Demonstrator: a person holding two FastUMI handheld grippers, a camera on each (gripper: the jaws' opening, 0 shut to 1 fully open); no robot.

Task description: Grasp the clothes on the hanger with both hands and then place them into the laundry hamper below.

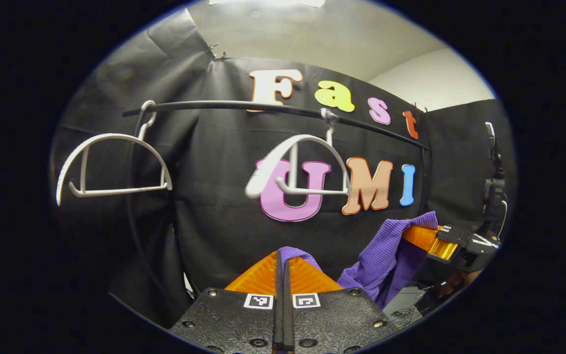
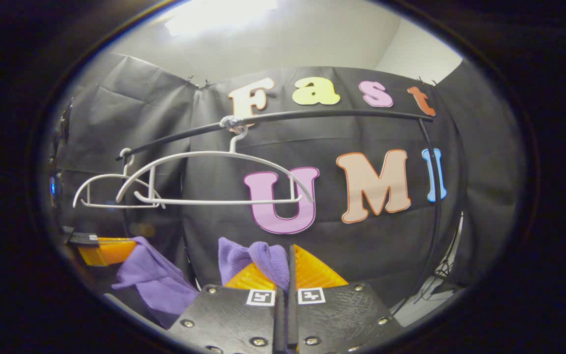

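Purple garment pinched (both grippers), hangers bare

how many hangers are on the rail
2. Both are white and bare: one hangs at the rail's left end, the other near its middle, above the purple garment. None looks hidden.

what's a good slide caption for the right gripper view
Right gripper shut on purple garment, lifted clear of two bare white hangers on the rail.

Two hangers hang side by side on the rail — the garment below them, between both grippers' jaws.
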